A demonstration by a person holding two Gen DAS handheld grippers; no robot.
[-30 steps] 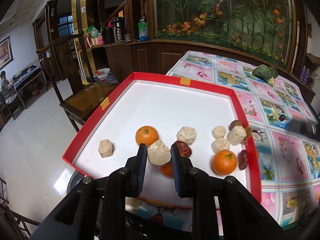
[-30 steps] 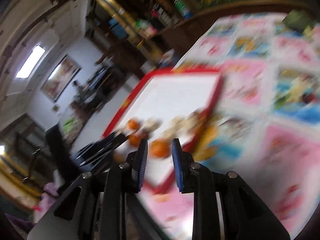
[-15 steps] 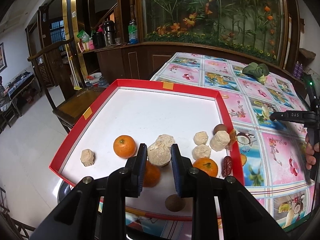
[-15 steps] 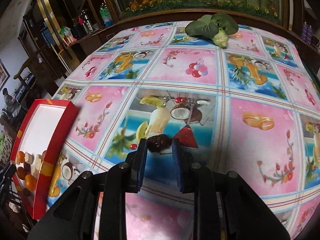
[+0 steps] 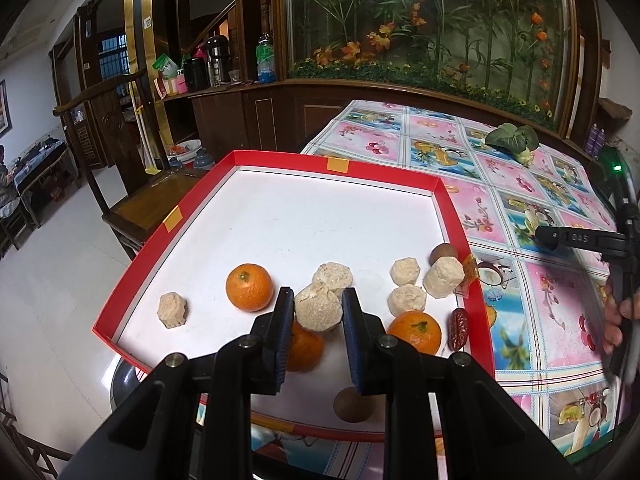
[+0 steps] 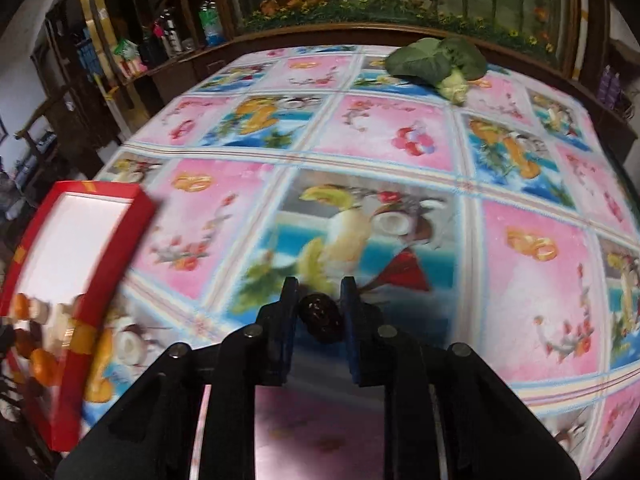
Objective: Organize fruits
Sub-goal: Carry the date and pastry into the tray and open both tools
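Between the blue pads of the left gripper (image 5: 317, 312) sits a pale, crumbly beige chunk (image 5: 319, 306), squeezed from both sides and held above the near part of the red tray (image 5: 144, 256); the right gripper (image 6: 318, 314) has its fingers closed around a dark, wrinkled date (image 6: 321, 317), out over the patterned tablecloth (image 6: 532, 304) and well apart from the tray. For the left hand, the step in hand looks like carrying the chunk to the other beige pieces (image 5: 407, 299) grouped toward the tray's right side, and it would go best with a light, steady squeeze, since the piece looks friable and could shed crumbs or break if pinched harder; it should be lowered until it rests on the white floor before the fingers part, clear of the nearest orange (image 5: 249, 287), which would roll if nudged. The date probably belongs beside the other date (image 5: 457, 329) at the tray's right wall, so the right hand likely has to cross the red rim high enough not to clip it. In the tray also lie a second orange (image 5: 416, 331), a third one half hidden behind the left finger, and a small brown round fruit (image 5: 354, 405) near the front edge. The tray rests on a table under the glossy fruit-print cloth, with a leafy green vegetable (image 6: 438, 62) toward the far side; beyond stand dark wooden cabinets, a floral glass panel and a wooden chair (image 5: 132, 200) on pale tile.
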